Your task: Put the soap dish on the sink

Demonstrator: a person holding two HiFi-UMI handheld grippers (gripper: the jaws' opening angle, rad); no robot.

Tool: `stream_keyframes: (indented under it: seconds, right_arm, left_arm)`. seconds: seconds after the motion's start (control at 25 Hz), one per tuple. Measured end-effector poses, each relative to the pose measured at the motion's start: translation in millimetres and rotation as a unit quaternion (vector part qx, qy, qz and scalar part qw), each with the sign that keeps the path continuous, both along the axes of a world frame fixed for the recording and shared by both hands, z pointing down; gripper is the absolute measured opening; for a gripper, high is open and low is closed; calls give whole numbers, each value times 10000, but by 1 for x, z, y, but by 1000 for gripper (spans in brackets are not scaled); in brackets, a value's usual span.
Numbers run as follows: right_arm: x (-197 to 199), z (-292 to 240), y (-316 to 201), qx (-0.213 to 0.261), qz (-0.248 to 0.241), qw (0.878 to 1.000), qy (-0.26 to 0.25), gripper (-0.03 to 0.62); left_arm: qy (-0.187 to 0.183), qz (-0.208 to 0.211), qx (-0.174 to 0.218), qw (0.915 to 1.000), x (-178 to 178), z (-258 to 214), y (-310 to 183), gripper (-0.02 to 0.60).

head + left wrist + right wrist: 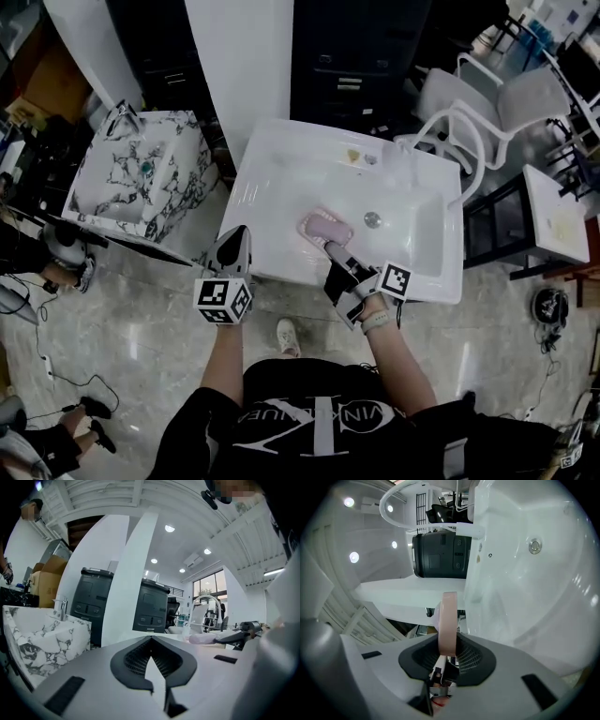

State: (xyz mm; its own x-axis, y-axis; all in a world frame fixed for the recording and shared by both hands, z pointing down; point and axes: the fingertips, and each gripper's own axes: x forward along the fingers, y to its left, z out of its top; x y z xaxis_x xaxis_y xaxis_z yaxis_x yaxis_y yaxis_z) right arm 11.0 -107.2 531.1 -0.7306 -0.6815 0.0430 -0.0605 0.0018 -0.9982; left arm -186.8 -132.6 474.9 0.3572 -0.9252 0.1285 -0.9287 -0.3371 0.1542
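left gripper (235, 236) jaws: together | right gripper (336, 249) jaws: grip soap dish (322, 228) end | long axis away-left, over sink (272, 159)

**Dish over the bowl, claws at the front rim**

Soap dish (324, 228) in the right claw (330, 247), over the sink (272, 159) bowl, just left of the drain (372, 219). Left claw (234, 246) at the front-left rim. Second sink (141, 178) off left, chair (525, 98) behind right.
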Motion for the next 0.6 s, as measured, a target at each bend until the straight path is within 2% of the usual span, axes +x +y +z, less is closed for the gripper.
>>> stream_keyframes:
  seconds: [0.28,0.6]
  right_arm:
    - [-2,4,-31,52,189,9998,13,91]
    - [3,8,-74,15,204,9998,86,91]
  left_arm:
    - [11,418,-1,9991,10,6,-39,13]
    - [58,568,-50,9984,21,12,-81,12]
